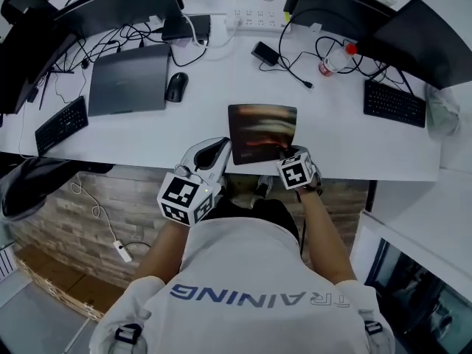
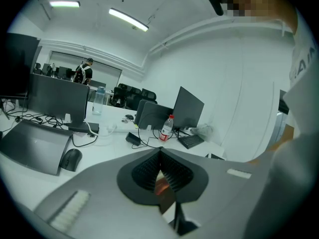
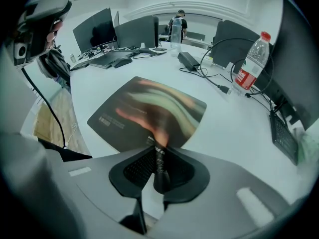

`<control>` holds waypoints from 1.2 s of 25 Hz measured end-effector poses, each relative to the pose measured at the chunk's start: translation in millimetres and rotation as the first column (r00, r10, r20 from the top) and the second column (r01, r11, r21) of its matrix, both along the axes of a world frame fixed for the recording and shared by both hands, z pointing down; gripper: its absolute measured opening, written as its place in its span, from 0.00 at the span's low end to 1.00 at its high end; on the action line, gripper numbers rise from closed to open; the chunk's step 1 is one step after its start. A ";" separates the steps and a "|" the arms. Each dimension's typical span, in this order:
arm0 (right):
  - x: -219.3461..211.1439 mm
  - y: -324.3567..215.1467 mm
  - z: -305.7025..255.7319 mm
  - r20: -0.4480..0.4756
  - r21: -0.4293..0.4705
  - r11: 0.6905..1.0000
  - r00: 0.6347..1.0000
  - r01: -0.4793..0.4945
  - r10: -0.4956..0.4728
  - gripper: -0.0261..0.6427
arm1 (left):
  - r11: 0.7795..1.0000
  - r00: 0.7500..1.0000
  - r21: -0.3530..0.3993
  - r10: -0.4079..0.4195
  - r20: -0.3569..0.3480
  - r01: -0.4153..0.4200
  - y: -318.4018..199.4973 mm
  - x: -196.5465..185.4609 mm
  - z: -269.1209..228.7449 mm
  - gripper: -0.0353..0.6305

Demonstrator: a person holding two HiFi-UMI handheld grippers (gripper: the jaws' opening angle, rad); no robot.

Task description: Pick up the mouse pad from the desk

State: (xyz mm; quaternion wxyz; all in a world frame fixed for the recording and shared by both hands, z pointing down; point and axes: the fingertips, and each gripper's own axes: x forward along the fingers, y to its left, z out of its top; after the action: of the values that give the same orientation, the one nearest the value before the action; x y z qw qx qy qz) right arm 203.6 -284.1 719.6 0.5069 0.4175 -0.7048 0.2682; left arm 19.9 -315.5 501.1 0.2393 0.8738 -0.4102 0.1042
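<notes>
Head view: the pad (image 1: 262,127) lies flat at the near edge of the desk (image 1: 332,124), your right gripper (image 1: 291,159) at its corner. Left gripper view: your left gripper (image 2: 160,152) has jaws together, empty. Right gripper view: jaws nipped on the pad's edge; pinch firmly and lift slowly.

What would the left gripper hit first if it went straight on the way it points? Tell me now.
Most likely the mouse pad: the left gripper points slightly down at its near left corner on the desk. How close it is remains unclear.
</notes>
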 end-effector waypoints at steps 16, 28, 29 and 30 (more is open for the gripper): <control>-7.2 -7.1 -134.6 0.202 0.304 0.922 0.963 -0.238 0.181 0.11 | 0.991 0.999 0.134 -0.008 -0.044 0.014 25.6 -30.2 -50.8 0.06; -5.2 -21.8 -309.3 0.347 0.644 0.680 0.926 -0.350 0.148 0.11 | 0.943 0.999 0.330 -0.021 -0.047 0.035 22.3 -56.1 -133.5 0.05; -3.1 -18.9 -323.9 0.370 0.660 0.655 0.918 -0.367 0.142 0.11 | 0.940 0.998 0.339 -0.025 -0.051 0.040 21.8 -58.3 -138.3 0.05; -0.9 -15.3 -338.1 0.389 0.676 0.630 0.911 -0.382 0.136 0.11 | 0.937 0.998 0.347 -0.028 -0.055 0.045 21.5 -60.2 -142.8 0.06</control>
State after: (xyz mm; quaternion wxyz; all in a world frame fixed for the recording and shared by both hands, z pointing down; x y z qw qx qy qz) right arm 202.8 -299.4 381.5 0.1357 0.6383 -0.7522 0.0910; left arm -40.4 -294.0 358.3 0.0930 0.8970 -0.4322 0.0040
